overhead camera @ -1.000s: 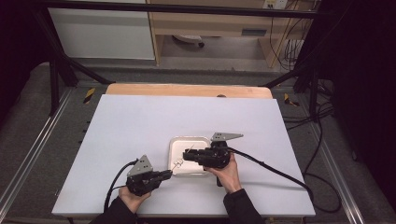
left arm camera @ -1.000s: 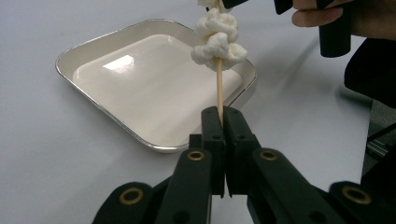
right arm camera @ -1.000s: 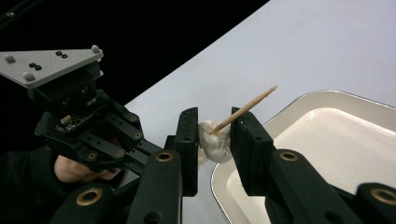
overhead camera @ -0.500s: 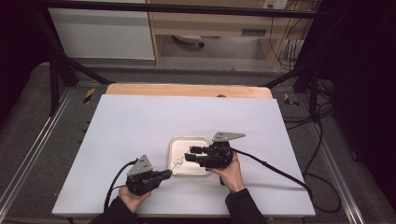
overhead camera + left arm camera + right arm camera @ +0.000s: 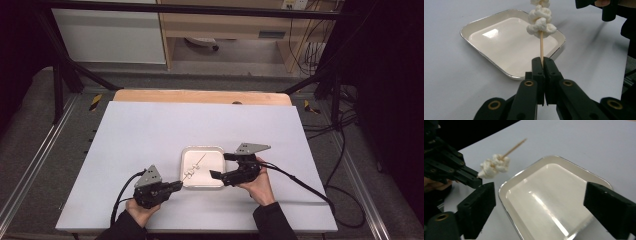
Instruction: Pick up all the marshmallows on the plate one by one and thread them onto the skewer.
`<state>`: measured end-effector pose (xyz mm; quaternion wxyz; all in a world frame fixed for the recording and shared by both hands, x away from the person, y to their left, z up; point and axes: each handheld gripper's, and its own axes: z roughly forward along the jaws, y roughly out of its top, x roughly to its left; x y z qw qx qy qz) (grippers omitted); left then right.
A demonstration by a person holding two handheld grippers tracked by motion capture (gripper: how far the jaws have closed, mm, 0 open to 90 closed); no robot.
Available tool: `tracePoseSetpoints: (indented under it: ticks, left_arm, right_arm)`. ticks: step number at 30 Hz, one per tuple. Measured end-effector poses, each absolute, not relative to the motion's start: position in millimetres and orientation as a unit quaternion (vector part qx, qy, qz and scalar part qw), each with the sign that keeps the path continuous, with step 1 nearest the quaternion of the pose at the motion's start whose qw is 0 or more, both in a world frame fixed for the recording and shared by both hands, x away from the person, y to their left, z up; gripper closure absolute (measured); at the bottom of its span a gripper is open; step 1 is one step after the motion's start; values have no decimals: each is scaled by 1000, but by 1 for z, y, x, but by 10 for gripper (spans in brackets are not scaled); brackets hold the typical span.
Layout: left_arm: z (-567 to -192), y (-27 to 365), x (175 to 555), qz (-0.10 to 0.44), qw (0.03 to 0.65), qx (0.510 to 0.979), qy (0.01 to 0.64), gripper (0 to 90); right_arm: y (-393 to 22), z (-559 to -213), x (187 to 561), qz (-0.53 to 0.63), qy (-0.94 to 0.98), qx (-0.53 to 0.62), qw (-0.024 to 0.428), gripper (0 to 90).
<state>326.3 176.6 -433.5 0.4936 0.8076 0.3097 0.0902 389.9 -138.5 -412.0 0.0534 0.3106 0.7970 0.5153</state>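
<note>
A thin wooden skewer (image 5: 541,47) threaded with puffy white pieces (image 5: 540,21) slants up over a shallow white tray (image 5: 212,170). My left gripper (image 5: 543,62) is shut on the skewer's bare lower end, just off the tray's near-left corner (image 5: 177,185). From the right gripper view the white pieces (image 5: 494,166) hang at the left, off the tray's corner, beside the left gripper (image 5: 471,178). My right gripper (image 5: 220,165) sits at the tray's right edge; its jaws have just been opening and stand wide apart (image 5: 541,192) with nothing gripped between them.
The tray's silver rim (image 5: 524,170) lies on a large white table sheet (image 5: 150,130). A wooden strip (image 5: 200,96) runs along the sheet's far edge. Cables trail from both grippers toward the near edge. Dark metal frame rails flank the table.
The right gripper has drawn back to the right, off the middle of the tray, and its jaws have spread apart. The left gripper and the skewer have stayed put.
</note>
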Motion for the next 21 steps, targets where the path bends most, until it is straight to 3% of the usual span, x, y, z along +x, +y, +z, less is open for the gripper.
tracePoseSetpoints:
  ticks: [8, 21]
  left_arm:
    - [-434, 177, 327, 90, 492, 808, 312, 882]
    - [-433, 177, 328, 88, 489, 809, 314, 882]
  right_arm:
    - [-165, -421, 385, 485, 806, 328, 83, 6]
    - [-208, -440, 377, 443, 813, 357, 122, 5]
